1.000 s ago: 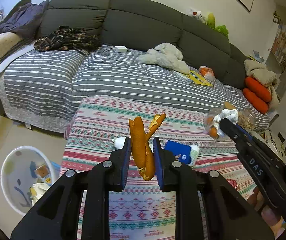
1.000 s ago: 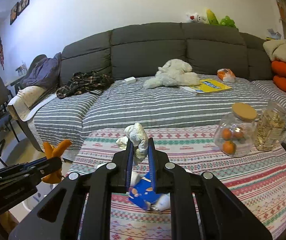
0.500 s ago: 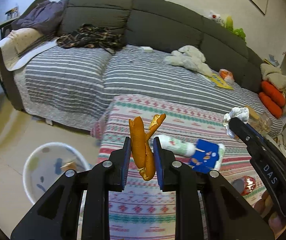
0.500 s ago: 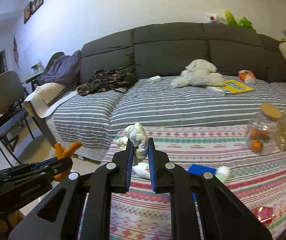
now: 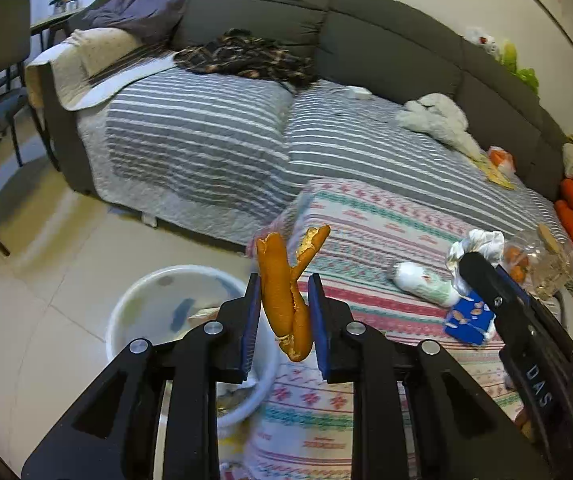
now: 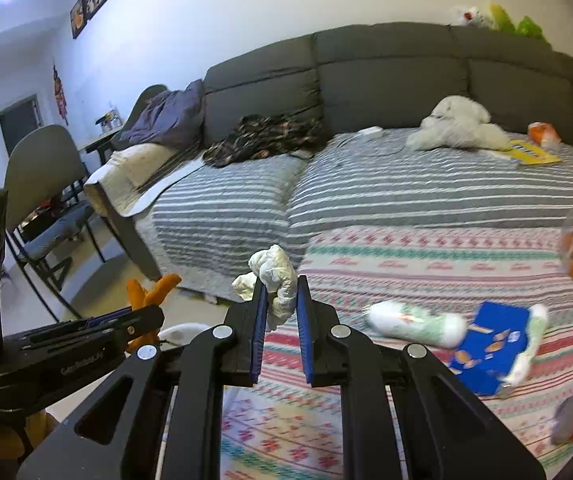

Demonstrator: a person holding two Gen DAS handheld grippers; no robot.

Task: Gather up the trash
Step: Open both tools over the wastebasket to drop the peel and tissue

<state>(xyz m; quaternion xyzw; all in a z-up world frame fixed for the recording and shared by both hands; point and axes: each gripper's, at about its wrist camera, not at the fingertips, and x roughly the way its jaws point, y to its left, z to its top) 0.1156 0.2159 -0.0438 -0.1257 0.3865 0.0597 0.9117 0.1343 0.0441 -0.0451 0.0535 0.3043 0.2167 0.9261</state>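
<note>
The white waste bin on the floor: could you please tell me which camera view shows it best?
The left wrist view: the white waste bin shows its rim and the trash inside, beside the left claw holding an orange peel. In the right wrist view only a sliver of rim peeks out behind the claws.

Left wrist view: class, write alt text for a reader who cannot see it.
The left hand-held gripper holds an orange peel beside a white bin on the floor. Behind are a patterned table and a grey sofa.
</note>
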